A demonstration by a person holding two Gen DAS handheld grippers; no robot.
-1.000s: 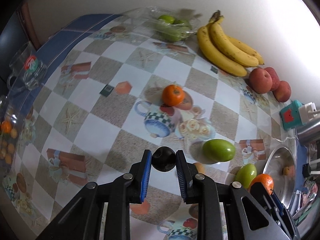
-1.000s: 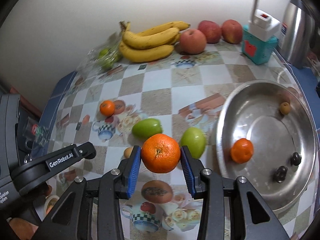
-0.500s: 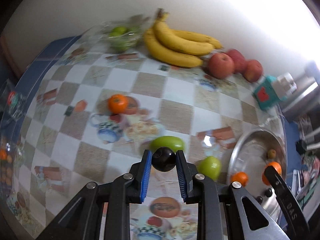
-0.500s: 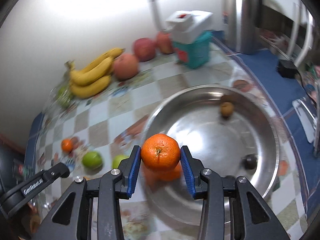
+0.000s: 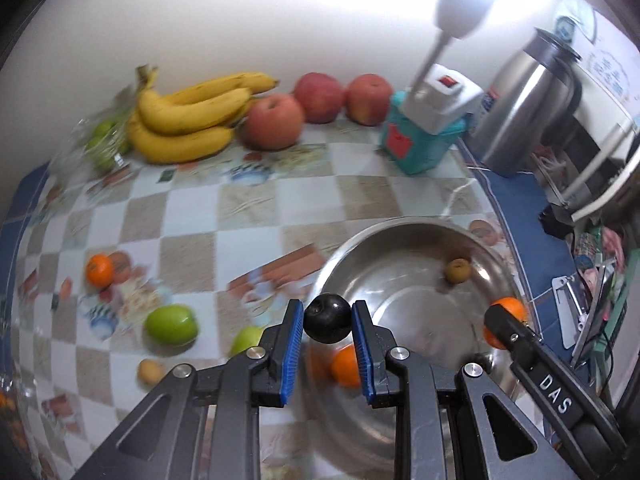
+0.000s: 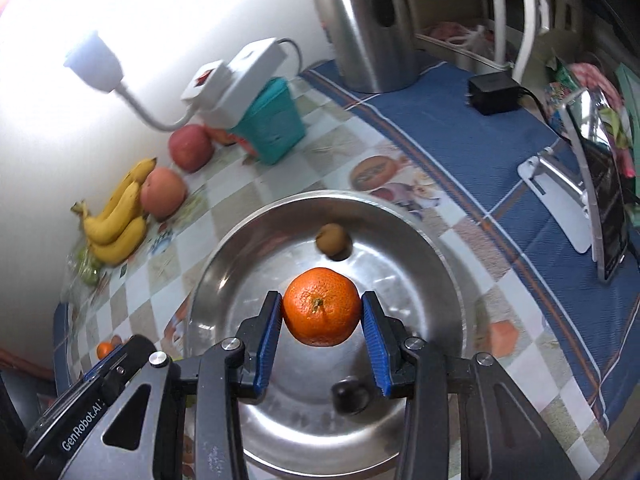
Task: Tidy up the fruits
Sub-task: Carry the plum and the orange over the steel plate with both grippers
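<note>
My left gripper (image 5: pixel 326 318) is shut on a small dark round fruit (image 5: pixel 326 319) and holds it above the left rim of the steel bowl (image 5: pixel 404 228). My right gripper (image 6: pixel 321 308) is shut on an orange (image 6: pixel 321 306) and holds it over the middle of the bowl (image 6: pixel 404 216). Inside the bowl lie a small brown fruit (image 6: pixel 331 238), a dark fruit (image 6: pixel 351 395) and another orange (image 5: pixel 346 366). On the table to the left are two green fruits (image 5: pixel 171 325) (image 5: pixel 246 340), a small orange (image 5: pixel 99 270) and a small yellowish fruit (image 5: pixel 150 372).
Bananas (image 5: pixel 188 116), three red apples (image 5: pixel 273 126) and a bag of green fruit (image 5: pixel 102 140) line the back wall. A teal box with a white power strip (image 5: pixel 424 136) and a steel kettle (image 5: pixel 524 100) stand at the back right. A phone stand (image 6: pixel 568 200) is on the right.
Both grippers have swung right with their fruit, from over the checked tablecloth to over the steel bowl. The right gripper moved further over the bowl's middle.
</note>
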